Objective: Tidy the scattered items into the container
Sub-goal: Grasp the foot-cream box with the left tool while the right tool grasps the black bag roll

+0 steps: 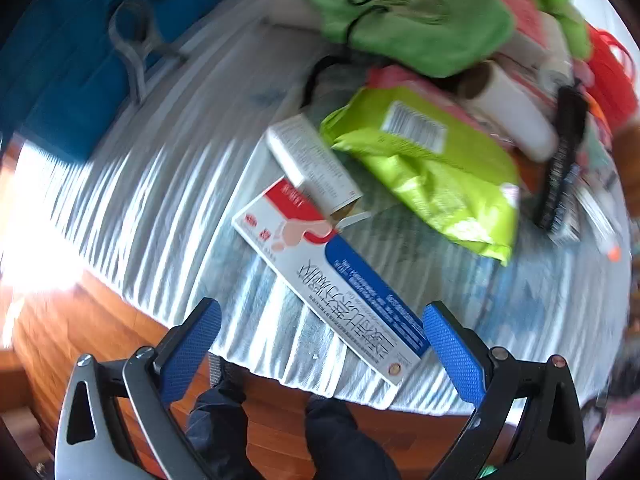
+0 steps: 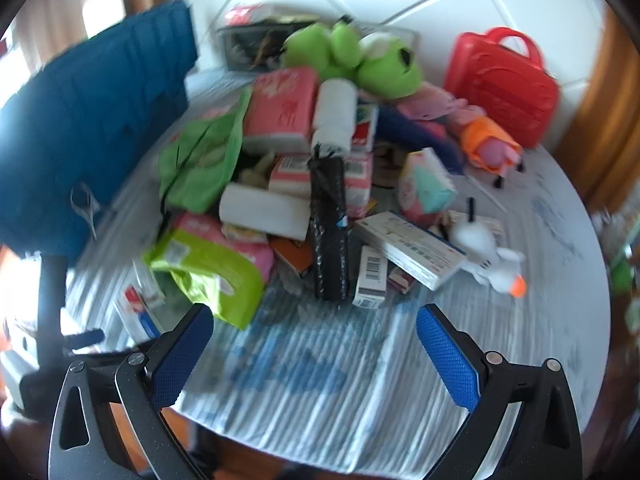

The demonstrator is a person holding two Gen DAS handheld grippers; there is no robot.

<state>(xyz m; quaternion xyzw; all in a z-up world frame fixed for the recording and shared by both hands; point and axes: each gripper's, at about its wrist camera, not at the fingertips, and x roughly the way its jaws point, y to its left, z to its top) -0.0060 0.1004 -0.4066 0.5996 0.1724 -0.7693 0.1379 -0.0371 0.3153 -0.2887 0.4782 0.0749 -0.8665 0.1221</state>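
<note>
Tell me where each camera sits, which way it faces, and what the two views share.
Left wrist: on the left gripper, angled steeply down at the table's near edge; the open blue pads flank a long red, white and blue box; dark-clothed legs show below.
Right wrist: on the right gripper, tilted down less steeply across the round table toward the pile and red case; only its open fingers show.
Shared: the yellow-green packet, the blue container.

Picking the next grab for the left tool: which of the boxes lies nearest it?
The long red, white and blue box, lying flat at the table edge, its end between the open left tool fingers. The small white box rests farther back.
</note>
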